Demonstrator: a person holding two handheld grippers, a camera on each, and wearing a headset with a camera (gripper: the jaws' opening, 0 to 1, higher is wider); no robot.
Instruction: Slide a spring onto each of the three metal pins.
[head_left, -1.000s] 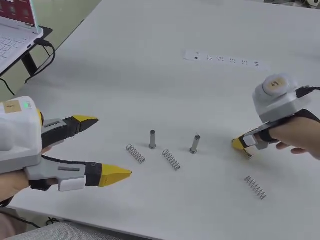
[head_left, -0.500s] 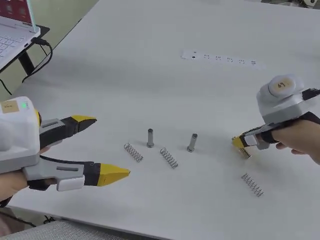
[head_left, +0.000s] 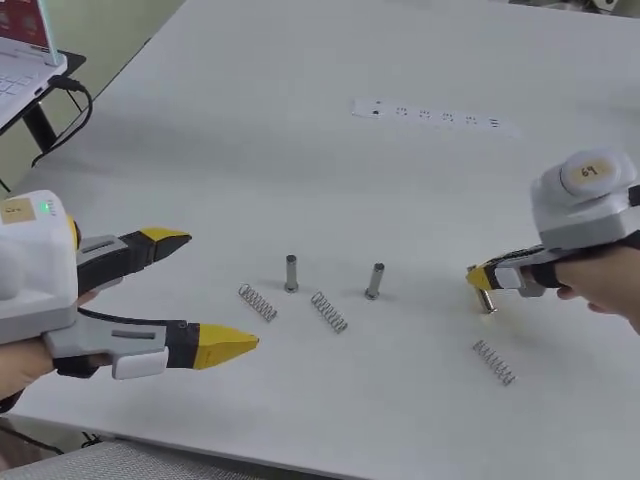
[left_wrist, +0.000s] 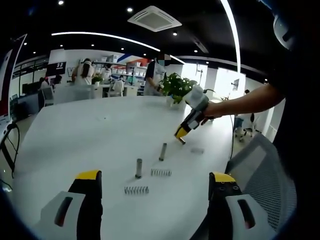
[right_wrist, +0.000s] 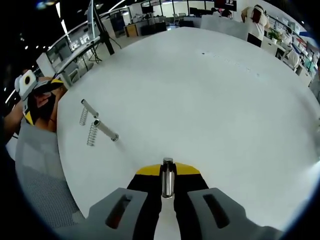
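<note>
- Since a second ago, the right hand-held gripper (head_left: 480, 285) had drifted a little toward 3 o'clock, away from the first standing pin (head_left: 291, 272) and the second standing pin (head_left: 375, 281). The rest of the shift was the camera's.
- Its jaws were clamped on the third pin (right_wrist: 167, 182), just above the desk (head_left: 300, 150).
- At 9 o'clock from the standing pins, the left hand-held gripper (head_left: 218, 290) hovered with its jaws wide apart, holding nothing.
- The first spring (head_left: 257, 302) and the second spring (head_left: 328, 312) lay flat beside the standing pins. The last spring (head_left: 493, 362) lay at 6 o'clock from the right hand-held gripper.
- To do this step well, I judged that the pin should be kept still and a spring grasped lightly near one end. Its axis should be lined up with the pin's free end before sliding.
</note>
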